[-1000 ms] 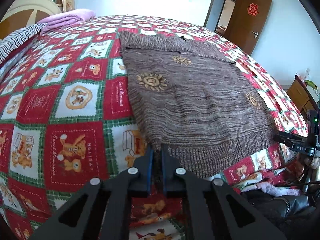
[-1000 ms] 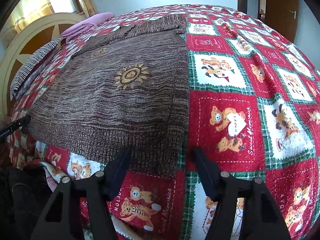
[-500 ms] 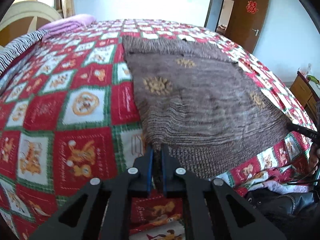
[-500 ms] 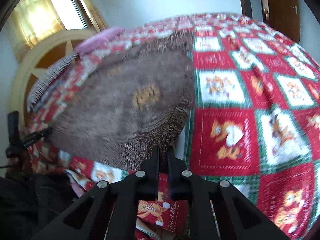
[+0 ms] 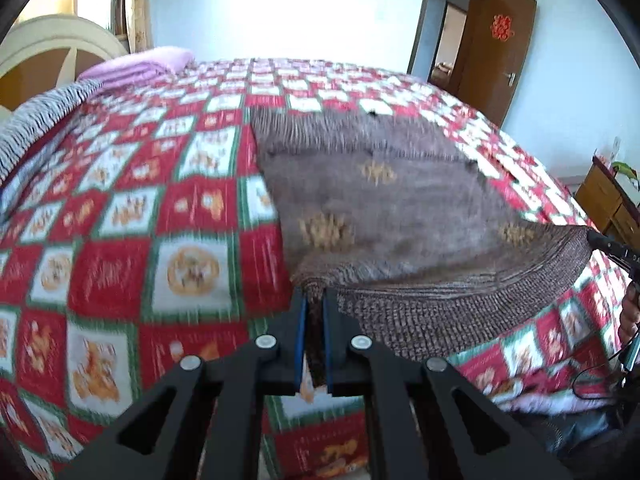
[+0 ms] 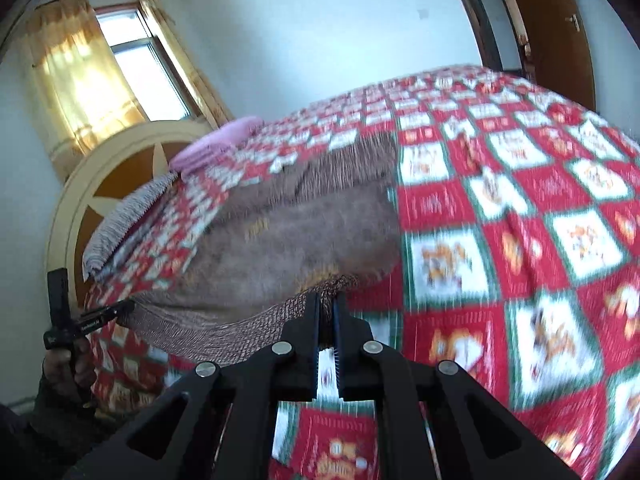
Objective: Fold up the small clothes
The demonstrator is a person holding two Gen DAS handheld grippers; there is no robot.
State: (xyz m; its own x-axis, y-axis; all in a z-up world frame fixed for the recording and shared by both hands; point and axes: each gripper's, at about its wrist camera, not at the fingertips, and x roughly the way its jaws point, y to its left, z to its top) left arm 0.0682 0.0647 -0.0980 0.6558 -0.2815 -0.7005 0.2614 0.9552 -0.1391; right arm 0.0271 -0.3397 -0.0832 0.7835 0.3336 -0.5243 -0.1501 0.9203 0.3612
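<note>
My left gripper (image 5: 315, 300) has its black fingers pressed together on the near left corner of the brown ribbed-knit sweater with orange sun motifs (image 5: 384, 216), a tongue of the hem hanging down between the blue pads. My right gripper (image 6: 327, 304) is pinched the same way on the near right corner of that hem, its jaws nearly touching with only the knit between them. In each wrist view I can see the other gripper at the far end of the hem, so the ribbed band hangs stretched between my two tools, lifted off the red, green and white checked cartoon bedspread (image 5: 120, 240).

Beyond the raised hem the rest of the sweater lies flat on the bedspread, its body and the strip at the far end spread out toward the middle of the bed. Both views are blurred, so finer creases I cannot make out.

I judge the fold as barely begun: the two corners are gripped and lifted, but no layer lies over another along the body yet. What remains is carrying the hem forward over the sweater, laying it down squarely, letting go, and any further folds to make it compact.
</note>
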